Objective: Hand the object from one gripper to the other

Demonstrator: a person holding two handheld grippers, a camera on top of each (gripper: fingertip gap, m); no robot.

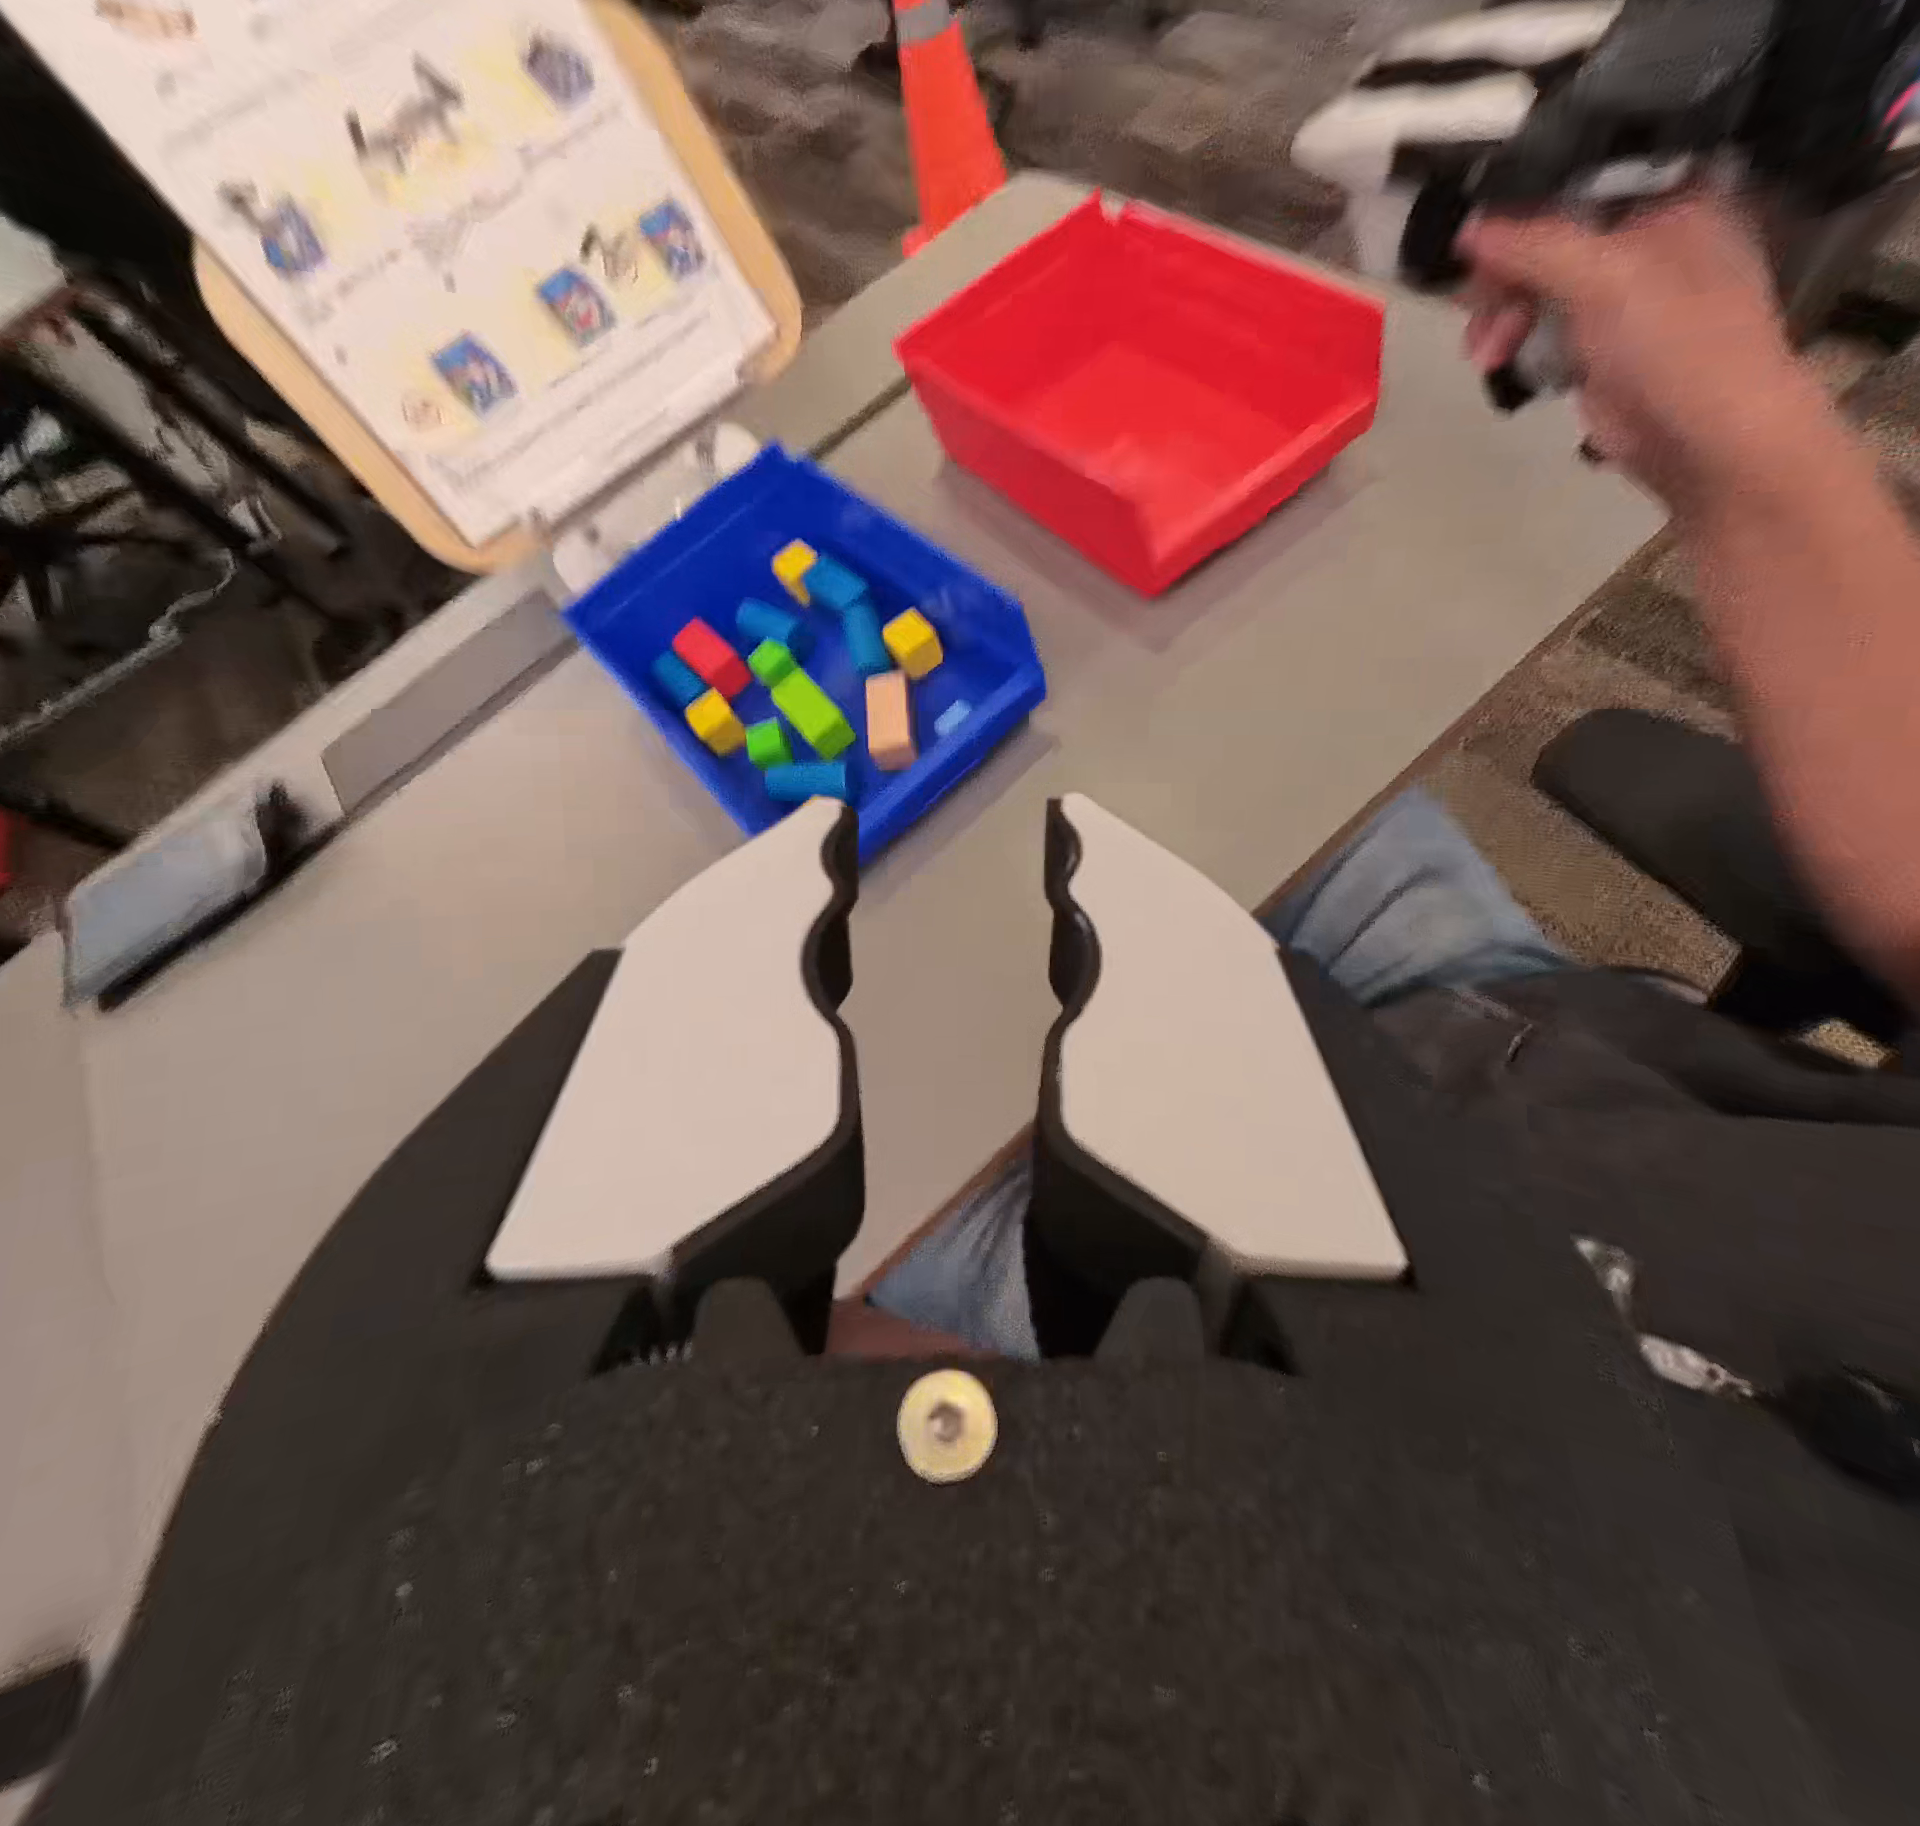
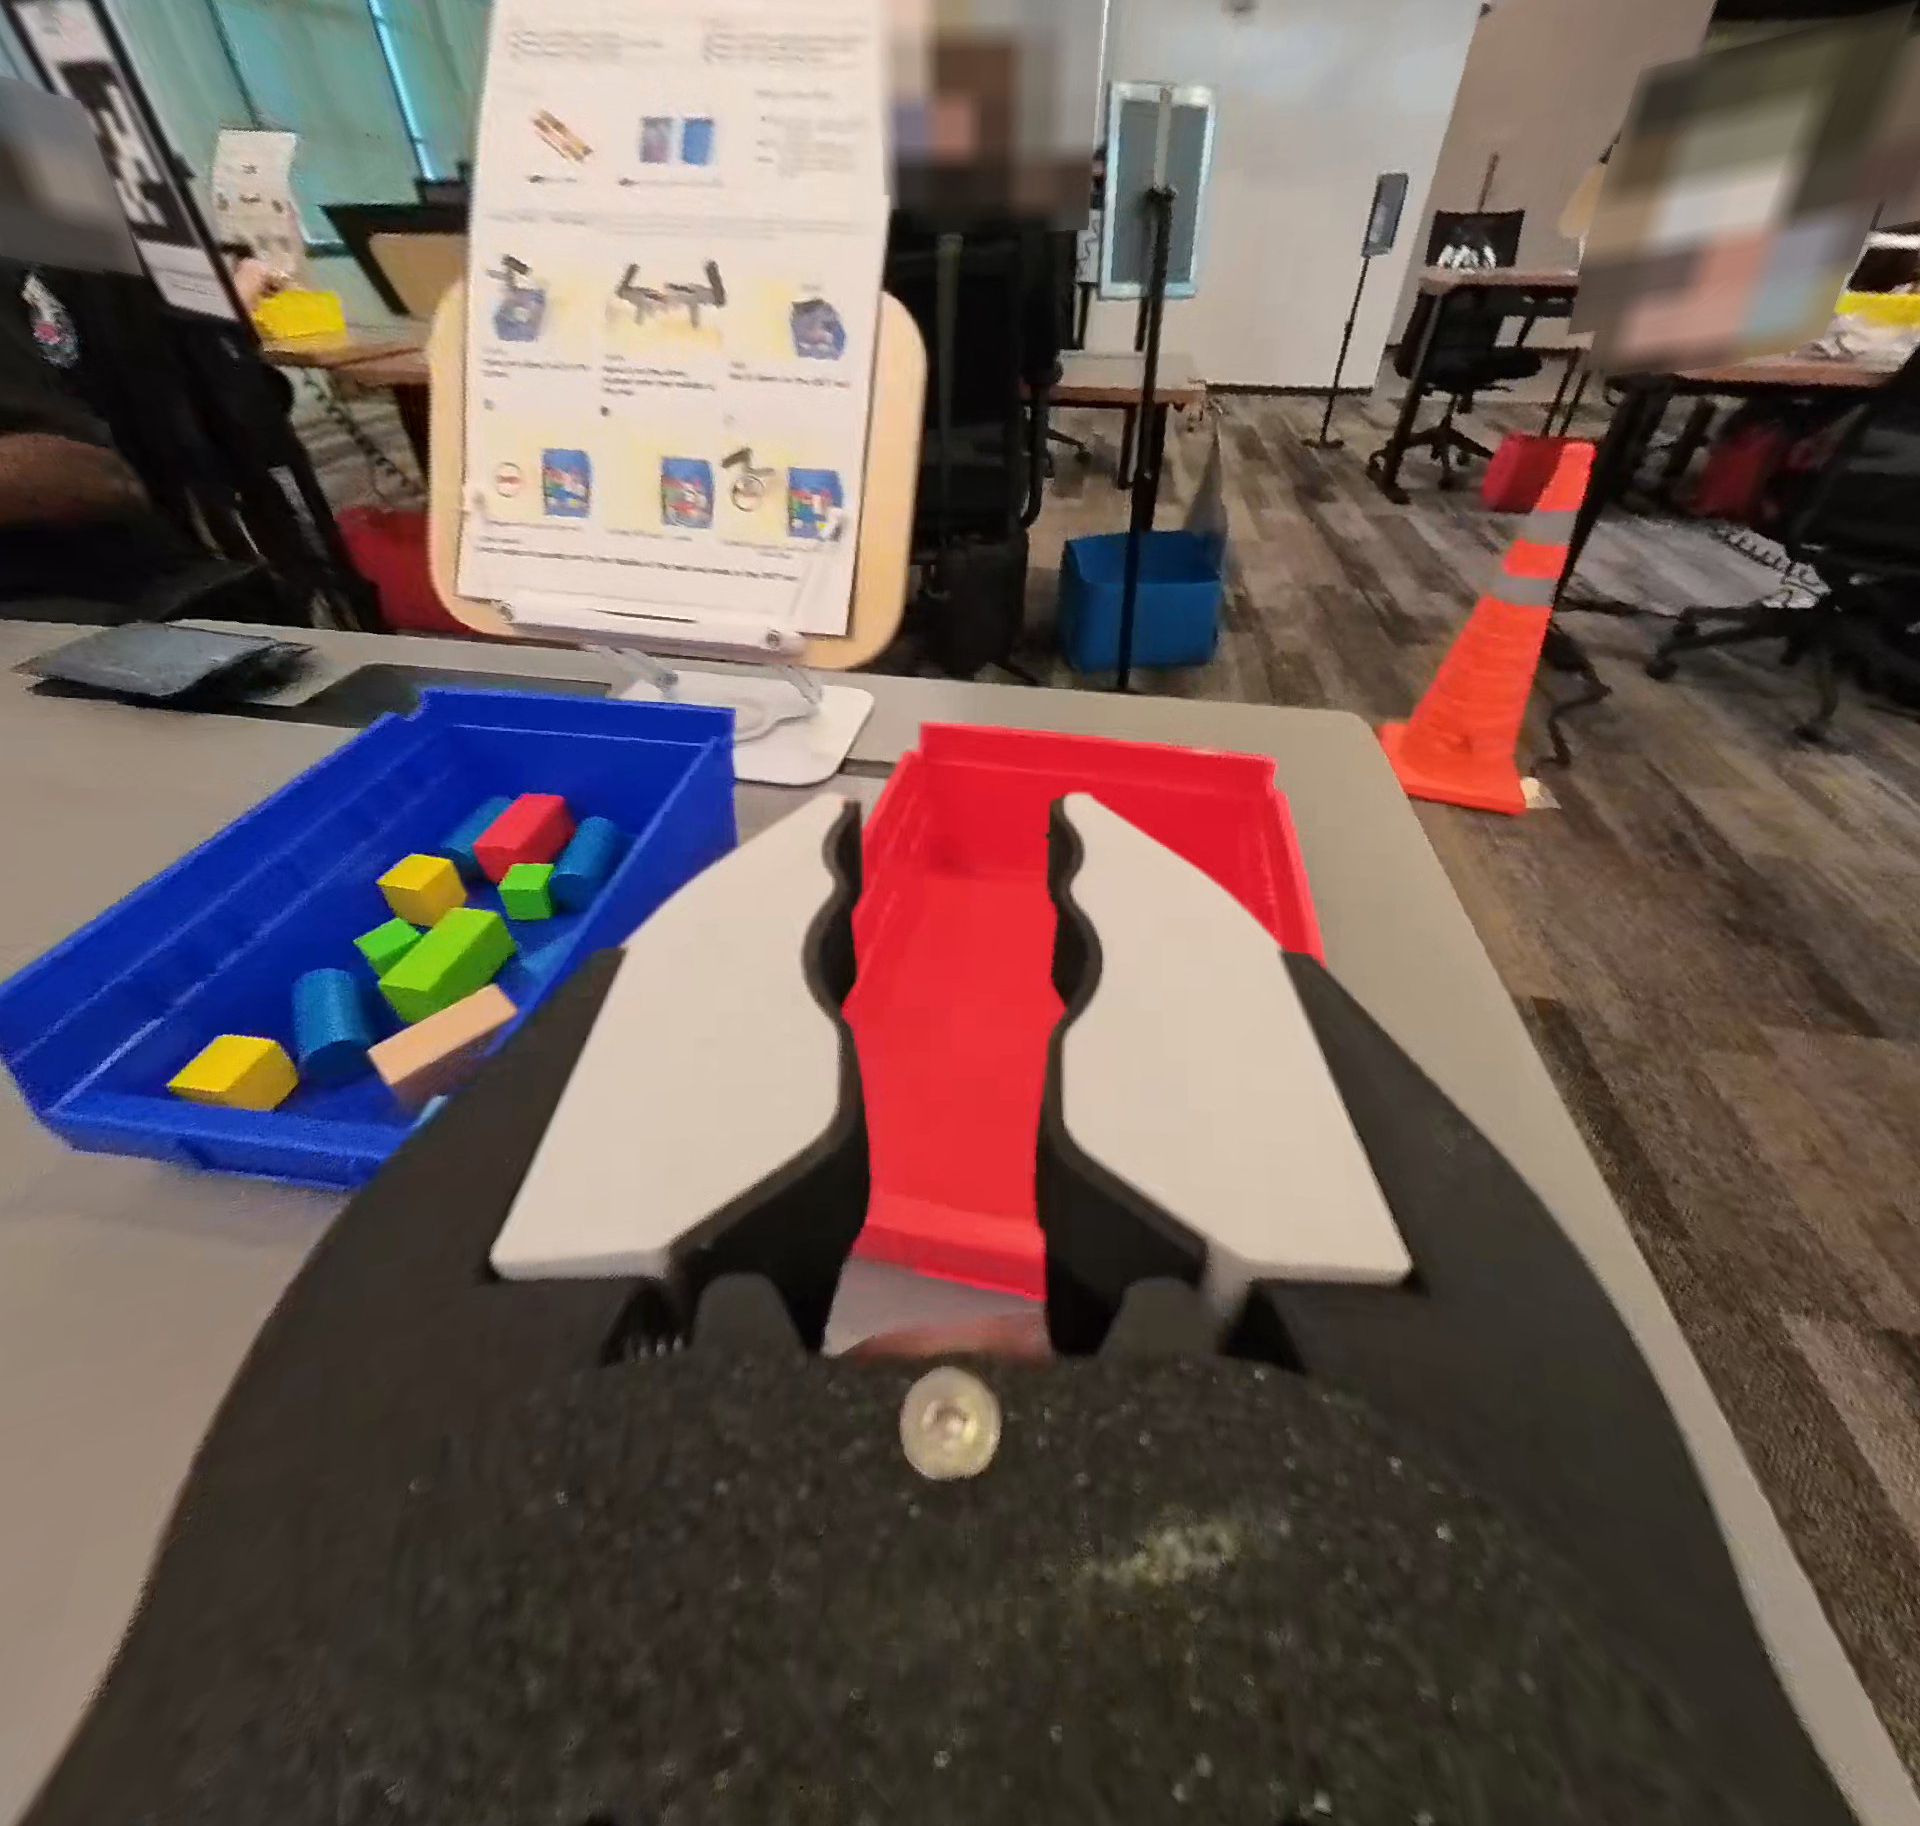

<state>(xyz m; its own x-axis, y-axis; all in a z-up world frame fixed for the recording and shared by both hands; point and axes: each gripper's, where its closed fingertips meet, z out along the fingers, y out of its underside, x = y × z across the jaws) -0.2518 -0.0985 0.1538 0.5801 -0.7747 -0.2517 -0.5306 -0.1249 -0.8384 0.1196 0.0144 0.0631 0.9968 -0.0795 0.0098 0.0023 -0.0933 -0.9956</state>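
Both tongs, the left gripper (image 1: 951, 820) and right gripper (image 2: 954, 815), are wide and hold nothing, so every block (image 2: 445, 961) waits in the blue bin (image 2: 665, 727) and the red bin (image 2: 1101, 748) near the table's (image 2: 156, 1309) far edge has none.

left gripper (image 1: 951, 820): fingers apart, empty | right gripper (image 2: 954, 815): fingers apart, empty

My left camera is looking down over the blue bin (image 1: 805, 675), my right camera is facing low across the red bin (image 2: 1081, 903), and both are sharing the two bins.
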